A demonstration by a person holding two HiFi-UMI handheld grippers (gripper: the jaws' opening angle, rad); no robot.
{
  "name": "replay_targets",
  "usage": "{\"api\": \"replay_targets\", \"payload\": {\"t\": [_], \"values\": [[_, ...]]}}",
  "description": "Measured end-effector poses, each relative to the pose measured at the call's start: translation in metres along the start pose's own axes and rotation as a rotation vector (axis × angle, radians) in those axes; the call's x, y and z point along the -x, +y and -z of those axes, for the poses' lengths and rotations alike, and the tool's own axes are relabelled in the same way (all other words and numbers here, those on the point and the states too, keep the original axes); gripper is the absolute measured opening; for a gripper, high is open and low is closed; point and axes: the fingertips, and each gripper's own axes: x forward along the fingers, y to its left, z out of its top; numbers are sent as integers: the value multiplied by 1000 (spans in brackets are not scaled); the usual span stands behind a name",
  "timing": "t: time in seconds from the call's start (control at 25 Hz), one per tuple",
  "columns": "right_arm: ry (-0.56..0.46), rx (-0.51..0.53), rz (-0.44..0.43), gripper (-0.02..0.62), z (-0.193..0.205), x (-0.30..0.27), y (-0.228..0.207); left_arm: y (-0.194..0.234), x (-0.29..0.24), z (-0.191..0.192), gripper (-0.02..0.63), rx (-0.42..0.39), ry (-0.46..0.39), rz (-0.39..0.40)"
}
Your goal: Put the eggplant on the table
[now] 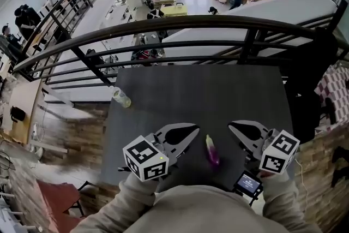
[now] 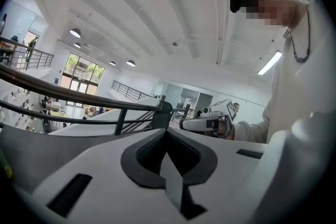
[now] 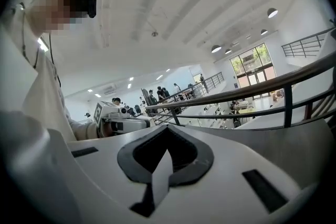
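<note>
A small purple eggplant (image 1: 212, 151) lies on the dark table (image 1: 207, 95) near its front edge, between my two grippers and touched by neither. My left gripper (image 1: 195, 129) is just to its left, jaws shut and empty. To the eggplant's right is my right gripper (image 1: 231, 125), also shut and empty. The left gripper view points up and across: its shut jaws meet at the gripper tip (image 2: 167, 131), with the right gripper (image 2: 206, 124) beyond. In the right gripper view the closed tip (image 3: 167, 128) faces the left gripper (image 3: 122, 123). Neither gripper view shows the eggplant.
A clear plastic bottle (image 1: 121, 97) lies at the table's left edge. A dark metal railing (image 1: 180, 24) curves along the table's far side, with an open drop to a lower floor behind it. A red chair (image 1: 49, 193) stands at the lower left.
</note>
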Motion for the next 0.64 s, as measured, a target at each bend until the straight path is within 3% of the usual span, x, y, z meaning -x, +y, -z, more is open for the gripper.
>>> {"api": "replay_targets", "payload": {"t": [0.64], "values": [[17, 17, -12, 12, 1, 2, 8, -15, -4, 3, 2, 14, -5, 37]]}}
